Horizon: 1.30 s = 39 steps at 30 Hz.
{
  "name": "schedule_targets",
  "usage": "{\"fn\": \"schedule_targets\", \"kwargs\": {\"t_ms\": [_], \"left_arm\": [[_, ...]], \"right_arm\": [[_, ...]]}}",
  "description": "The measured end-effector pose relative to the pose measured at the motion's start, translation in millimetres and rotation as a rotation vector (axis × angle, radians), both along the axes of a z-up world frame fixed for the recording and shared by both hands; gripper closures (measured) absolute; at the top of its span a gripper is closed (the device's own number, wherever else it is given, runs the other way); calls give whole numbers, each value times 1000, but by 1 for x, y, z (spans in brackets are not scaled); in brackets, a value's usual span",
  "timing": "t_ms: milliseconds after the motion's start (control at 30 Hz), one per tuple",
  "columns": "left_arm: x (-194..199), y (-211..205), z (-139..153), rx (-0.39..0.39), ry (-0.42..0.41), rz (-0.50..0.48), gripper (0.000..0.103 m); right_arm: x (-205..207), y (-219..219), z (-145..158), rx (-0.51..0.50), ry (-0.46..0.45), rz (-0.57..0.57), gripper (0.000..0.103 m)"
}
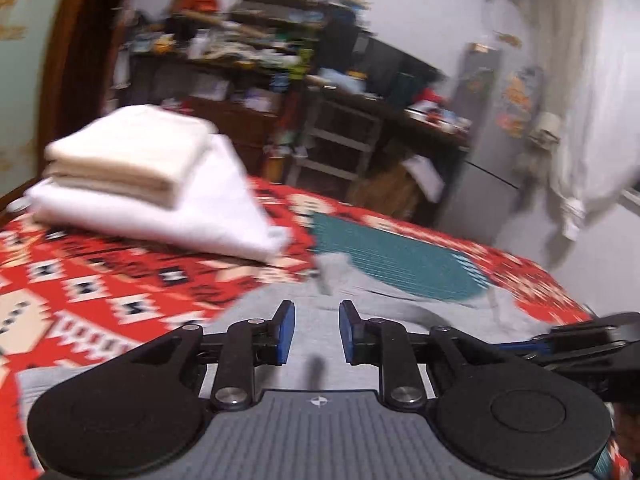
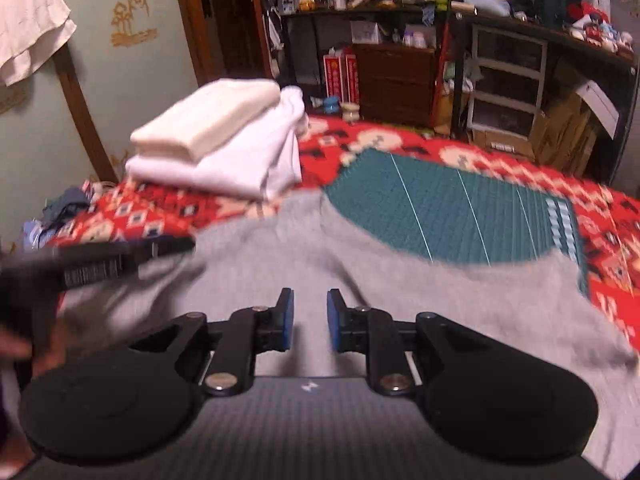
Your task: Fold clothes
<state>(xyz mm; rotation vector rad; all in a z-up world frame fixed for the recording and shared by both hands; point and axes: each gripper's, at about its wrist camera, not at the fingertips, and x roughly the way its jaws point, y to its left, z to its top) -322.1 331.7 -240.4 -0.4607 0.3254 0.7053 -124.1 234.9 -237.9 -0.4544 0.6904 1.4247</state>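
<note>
A grey garment (image 1: 256, 304) (image 2: 400, 280) lies spread on the red patterned bedspread (image 1: 100, 280) (image 2: 440, 148), partly covering a green mat (image 1: 392, 256) (image 2: 460, 208). My left gripper (image 1: 316, 308) hovers low over the grey cloth, open, with nothing between its blue pads. My right gripper (image 2: 310, 296) is likewise open and empty above the same cloth. Each gripper's black body shows at the edge of the other's view. At the back left sits a stack: a folded cream piece (image 1: 128, 148) (image 2: 212, 116) on a folded white one (image 1: 192, 216) (image 2: 240, 164).
Beyond the bed stand cluttered dark shelves (image 2: 360, 8), a wooden drawer chest (image 2: 394, 80) and a white drawer unit (image 2: 504, 76) with cardboard boxes beside it. A white garment (image 2: 28, 20) hangs on the left wall. Loose bluish clothes (image 2: 60, 208) lie at the bed's left edge.
</note>
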Motion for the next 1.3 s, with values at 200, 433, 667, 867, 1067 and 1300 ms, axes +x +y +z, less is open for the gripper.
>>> {"fn": "schedule_targets", "kwargs": {"t_ms": [200, 433, 667, 867, 1067, 1300], "left_arm": [[28, -10, -10, 3, 80, -119, 81], [34, -10, -21, -15, 103, -145, 81], [31, -9, -22, -30, 89, -140, 81], [30, -6, -22, -46, 76, -135, 81], [29, -6, -23, -52, 67, -133, 81], [26, -4, -23, -70, 49, -130, 81]], "right_arm": [[9, -8, -20, -33, -6, -63, 86], [40, 12, -28, -6, -37, -158, 85], [66, 12, -13, 12, -6, -227, 85], [78, -49, -3, -17, -15, -225, 85], [104, -68, -19, -16, -38, -320, 84], [143, -57, -24, 42, -22, -444, 84]]}}
